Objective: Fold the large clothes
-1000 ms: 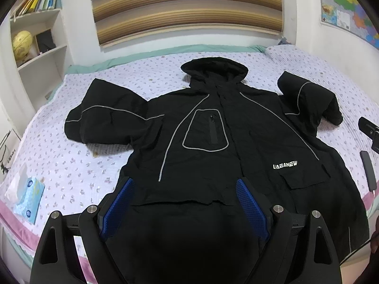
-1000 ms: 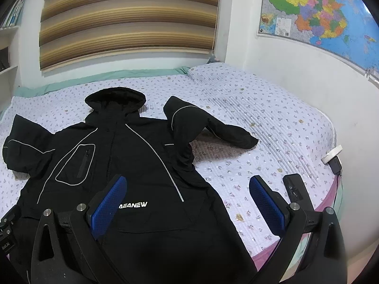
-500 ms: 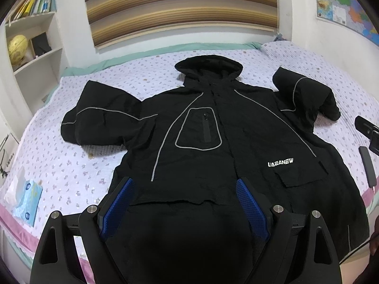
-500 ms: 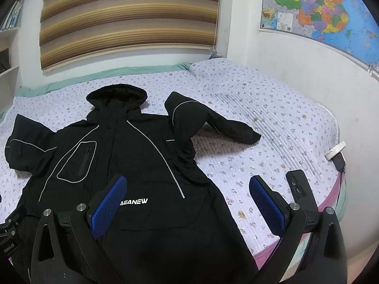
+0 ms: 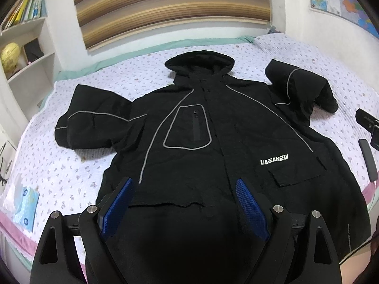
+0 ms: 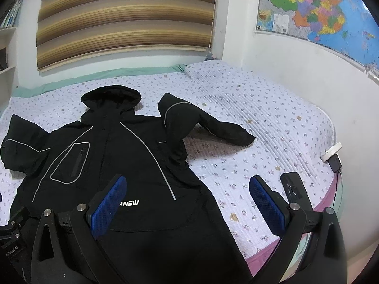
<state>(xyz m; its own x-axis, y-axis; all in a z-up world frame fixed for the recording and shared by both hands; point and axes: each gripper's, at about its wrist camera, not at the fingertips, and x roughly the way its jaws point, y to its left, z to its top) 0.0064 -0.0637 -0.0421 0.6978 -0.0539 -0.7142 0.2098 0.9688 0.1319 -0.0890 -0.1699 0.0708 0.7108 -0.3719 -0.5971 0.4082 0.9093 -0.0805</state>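
A large black hooded jacket with grey reflective piping (image 5: 213, 142) lies spread front-up on a bed covered with a white quilt printed with small purple flowers (image 5: 71, 170), its hood (image 5: 200, 62) toward the headboard wall and its hem toward the near edge. White lettering (image 5: 274, 159) sits on the chest above a flap pocket, and a piped zip pocket (image 5: 189, 127) is on the other side of the front. Both sleeves are bent: one lies folded beside the body (image 5: 94, 120), the other rises in a hump and trails onto the quilt (image 6: 208, 125).

The left hand-held gripper (image 5: 183, 209) hangs over the lower front of the jacket, its blue-padded fingers (image 5: 116, 209) spread wide with nothing between them. The right hand-held gripper (image 6: 187, 207) hovers above the jacket's side edge, one blue pad (image 6: 106, 207) over the black cloth and the other over bare quilt; its jaws also stand wide apart and empty.

A striped brown roller blind (image 6: 128, 21) hangs on the far wall, a colourful map (image 6: 317, 11) on the side wall. White shelves with books and a yellow globe (image 5: 10, 54) stand beside the bed. A light-blue tissue pack (image 5: 26, 204) lies near the quilt's edge, and a dark flat remote-like object (image 6: 293, 188) and a white charger block (image 6: 331, 152) rest at the other edge.
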